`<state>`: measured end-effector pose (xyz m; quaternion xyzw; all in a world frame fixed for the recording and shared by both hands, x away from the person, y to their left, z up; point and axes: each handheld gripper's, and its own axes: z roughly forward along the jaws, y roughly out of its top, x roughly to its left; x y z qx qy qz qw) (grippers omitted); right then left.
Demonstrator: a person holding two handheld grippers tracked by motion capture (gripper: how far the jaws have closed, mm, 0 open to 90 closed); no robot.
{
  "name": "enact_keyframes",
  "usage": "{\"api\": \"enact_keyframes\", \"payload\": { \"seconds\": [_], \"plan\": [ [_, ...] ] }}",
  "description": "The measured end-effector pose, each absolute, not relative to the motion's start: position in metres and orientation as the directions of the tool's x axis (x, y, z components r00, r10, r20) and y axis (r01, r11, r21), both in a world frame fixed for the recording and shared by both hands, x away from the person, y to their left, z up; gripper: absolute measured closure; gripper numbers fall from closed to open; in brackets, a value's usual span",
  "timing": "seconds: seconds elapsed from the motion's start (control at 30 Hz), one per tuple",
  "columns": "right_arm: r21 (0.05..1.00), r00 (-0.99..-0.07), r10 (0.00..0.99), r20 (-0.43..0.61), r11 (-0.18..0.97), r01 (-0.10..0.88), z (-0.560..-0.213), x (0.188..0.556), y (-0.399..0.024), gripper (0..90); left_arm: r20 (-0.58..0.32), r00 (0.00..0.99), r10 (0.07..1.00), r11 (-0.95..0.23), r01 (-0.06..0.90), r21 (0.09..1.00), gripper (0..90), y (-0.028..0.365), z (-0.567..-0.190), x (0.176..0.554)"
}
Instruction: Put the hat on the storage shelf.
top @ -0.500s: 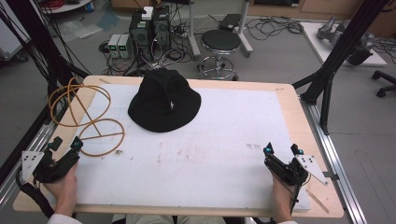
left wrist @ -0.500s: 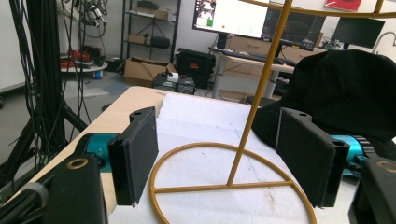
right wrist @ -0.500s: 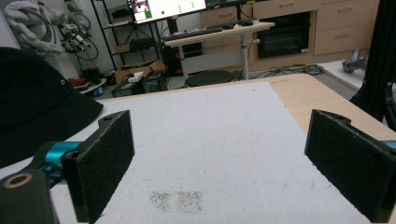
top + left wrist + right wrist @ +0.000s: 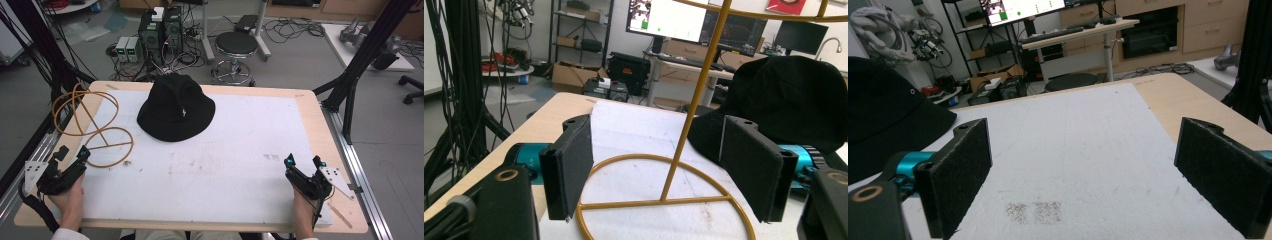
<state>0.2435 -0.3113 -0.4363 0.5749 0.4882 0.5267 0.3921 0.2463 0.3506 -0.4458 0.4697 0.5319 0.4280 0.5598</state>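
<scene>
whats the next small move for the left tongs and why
Probably ease the left tongs forward to the yellow wire stand. They're open with nothing held, and the stand's upright rod sits straight ahead between the jaws, while the black hat lies farther off.

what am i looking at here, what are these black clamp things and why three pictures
A person sits at a table and holds a two-jaw gripper in each hand: the left gripper and the right gripper. The high view looks down from above the table. The other two pictures come from cameras riding on the grippers, looking out between their own black padded jaws. On the white mat lie a black bucket hat and, near the left gripper, a yellow wire stand. Both grippers are open and hold nothing; the stand's ring base lies on the mat just ahead of the left one's jaws.
</scene>
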Motion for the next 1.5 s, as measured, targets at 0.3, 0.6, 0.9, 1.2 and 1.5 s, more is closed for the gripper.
{"api": "enact_keyframes", "payload": {
  "seconds": [0.3,0.6,0.9,1.2,1.5],
  "plan": [
    [0.965,-0.028,0.975,0.222,-0.215,0.147,-0.437,0.243,-0.313,7.4,-0.199,0.068,0.978,0.198,0.021,0.980,29.8,0.350,-0.446,0.248],
    [0.973,-0.055,0.981,0.187,-0.177,0.146,-0.433,0.245,-0.318,7.4,-0.215,0.061,0.975,0.214,0.021,0.977,29.8,0.352,-0.447,0.246],
    [0.986,-0.186,0.976,0.114,-0.089,0.140,-0.409,0.254,-0.312,7.4,-0.202,0.064,0.977,0.201,0.024,0.979,29.8,0.349,-0.446,0.245],
    [0.983,-0.278,0.958,0.073,-0.022,0.180,-0.398,0.275,-0.296,7.4,-0.195,0.067,0.978,0.194,0.026,0.981,29.8,0.346,-0.446,0.244],
    [0.980,-0.382,0.923,0.047,0.031,0.195,-0.370,0.309,-0.265,7.3,-0.196,0.071,0.978,0.195,0.026,0.980,29.8,0.344,-0.446,0.244]
  ]
}}
